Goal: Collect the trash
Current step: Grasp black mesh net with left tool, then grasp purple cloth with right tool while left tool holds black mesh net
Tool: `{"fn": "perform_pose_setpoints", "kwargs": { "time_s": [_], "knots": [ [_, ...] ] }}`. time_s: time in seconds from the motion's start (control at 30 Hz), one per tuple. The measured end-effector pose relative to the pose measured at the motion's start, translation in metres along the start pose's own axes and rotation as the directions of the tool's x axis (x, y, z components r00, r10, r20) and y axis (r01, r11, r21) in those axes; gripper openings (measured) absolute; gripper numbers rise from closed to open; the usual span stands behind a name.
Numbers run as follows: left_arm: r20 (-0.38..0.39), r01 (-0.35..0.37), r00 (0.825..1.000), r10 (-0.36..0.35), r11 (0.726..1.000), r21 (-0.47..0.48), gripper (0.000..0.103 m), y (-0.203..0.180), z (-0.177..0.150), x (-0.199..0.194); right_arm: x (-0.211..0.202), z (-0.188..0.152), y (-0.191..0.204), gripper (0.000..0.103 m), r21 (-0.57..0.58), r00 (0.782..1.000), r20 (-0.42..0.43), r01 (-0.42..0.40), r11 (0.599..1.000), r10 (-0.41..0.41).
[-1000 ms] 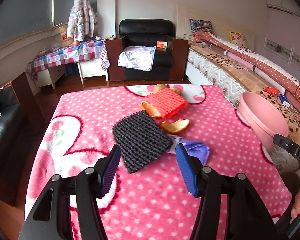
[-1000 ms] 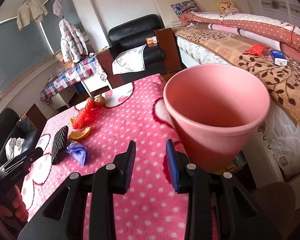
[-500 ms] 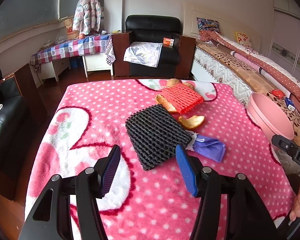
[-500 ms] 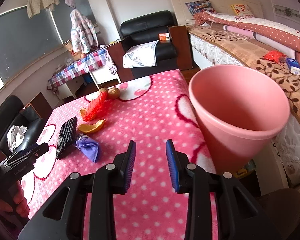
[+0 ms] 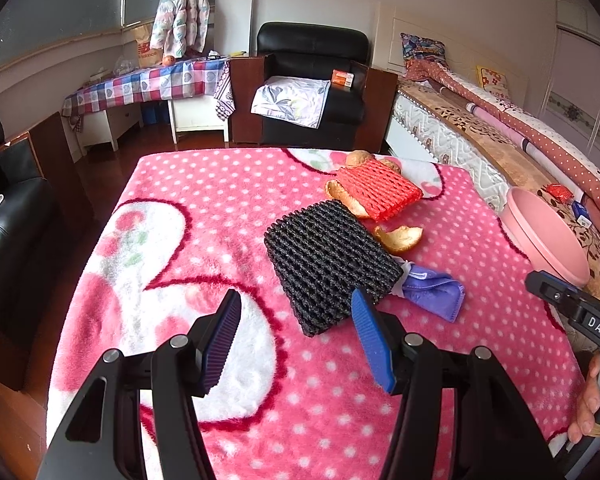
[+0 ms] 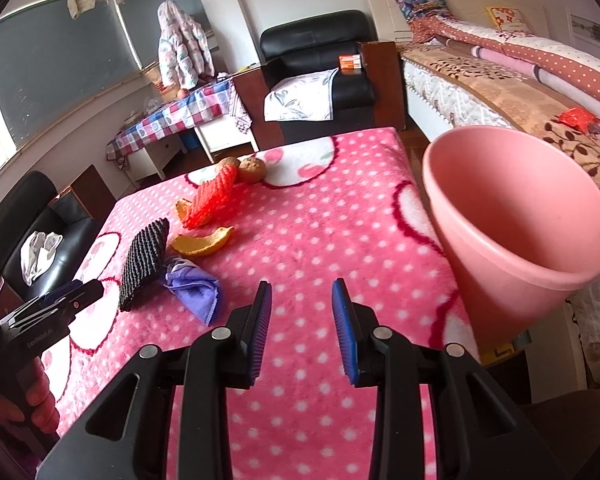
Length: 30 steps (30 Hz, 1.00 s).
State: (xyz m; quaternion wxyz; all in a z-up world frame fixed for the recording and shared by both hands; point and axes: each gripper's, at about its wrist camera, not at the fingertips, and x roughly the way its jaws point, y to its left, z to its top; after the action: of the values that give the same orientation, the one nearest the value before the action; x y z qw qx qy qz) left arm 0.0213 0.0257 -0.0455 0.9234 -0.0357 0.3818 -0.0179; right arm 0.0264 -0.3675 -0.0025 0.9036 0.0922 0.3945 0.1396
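Nothing looks collected yet. Both the left gripper (image 5: 296,336) and right gripper (image 6: 302,330) hang spread and empty over the counter (image 5: 180,220). Taking the black net (image 5: 328,262) as landmark: purple rag (image 5: 432,290) touches its right, peel (image 5: 398,238) just beyond, red net (image 5: 378,190) farther, pink bin (image 6: 512,228) well right, apparently empty.

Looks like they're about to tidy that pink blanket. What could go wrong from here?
The black foam net overlaps the purple cloth, so the left hand-held gripper might drag both at once. The pink bin stands off the table's edge, so a carried orange peel could fall short onto the floor.
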Motion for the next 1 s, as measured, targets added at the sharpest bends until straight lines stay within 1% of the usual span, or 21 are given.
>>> {"fn": "perform_pose_setpoints", "kwargs": {
  "time_s": [0.13,0.2,0.33,0.4,0.47,0.5,0.57,0.6,0.67,0.73,0.77,0.87,1.0],
  "knots": [
    [-0.013,0.014,1.000,-0.014,1.000,-0.012,0.057,0.000,0.002,0.006,0.007,0.001,0.007,0.032,-0.007,0.999,-0.021,-0.046,0.999,0.046],
    [-0.027,0.029,0.999,-0.030,0.999,-0.030,0.057,0.001,0.005,0.011,0.011,0.003,0.012,0.032,-0.017,0.996,-0.037,-0.087,0.996,0.086],
    [-0.065,0.064,0.995,-0.071,0.991,-0.114,0.057,0.006,0.011,0.027,0.024,0.008,0.027,0.032,-0.041,0.984,-0.083,-0.159,0.986,0.155],
    [-0.087,0.070,0.993,-0.084,0.986,-0.152,0.057,0.007,0.012,0.037,0.030,0.010,0.034,0.032,-0.055,0.980,-0.100,-0.178,0.983,0.172],
    [-0.106,0.083,0.989,-0.103,0.979,-0.184,0.057,0.007,0.012,0.046,0.037,0.011,0.041,0.043,-0.069,0.975,-0.117,-0.199,0.978,0.190],
    [-0.112,0.090,0.987,-0.112,0.977,-0.192,0.057,0.007,0.012,0.048,0.039,0.011,0.044,0.044,-0.075,0.974,-0.119,-0.202,0.976,0.193],
    [-0.132,0.094,0.984,-0.121,0.975,-0.200,0.050,0.006,0.010,0.055,0.045,0.011,0.048,0.044,-0.082,0.971,-0.134,-0.210,0.974,0.198],
    [-0.151,0.091,0.981,-0.124,0.974,-0.207,0.044,0.006,0.010,0.060,0.048,0.011,0.049,0.044,-0.081,0.968,-0.145,-0.217,0.973,0.204],
    [-0.151,0.087,0.981,-0.123,0.970,-0.226,0.038,0.008,0.009,0.062,0.054,0.011,0.051,0.045,-0.079,0.964,-0.163,-0.227,0.971,0.212],
    [-0.148,0.093,0.980,-0.130,0.969,-0.231,0.017,0.010,0.010,0.064,0.059,0.011,0.053,0.045,-0.081,0.960,-0.176,-0.234,0.969,0.217],
    [-0.147,0.100,0.980,-0.137,0.967,-0.235,0.014,0.011,0.010,0.064,0.062,0.011,0.055,0.045,-0.081,0.957,-0.183,-0.241,0.967,0.223],
    [-0.140,0.111,0.978,-0.151,0.959,-0.260,0.011,0.017,0.010,0.062,0.065,0.011,0.058,0.045,-0.084,0.953,-0.190,-0.256,0.963,0.237],
    [-0.121,0.108,0.982,-0.142,0.961,-0.253,0.010,0.021,0.009,0.052,0.066,0.009,0.061,0.045,-0.092,0.952,-0.193,-0.261,0.961,0.239]
  ]
}}
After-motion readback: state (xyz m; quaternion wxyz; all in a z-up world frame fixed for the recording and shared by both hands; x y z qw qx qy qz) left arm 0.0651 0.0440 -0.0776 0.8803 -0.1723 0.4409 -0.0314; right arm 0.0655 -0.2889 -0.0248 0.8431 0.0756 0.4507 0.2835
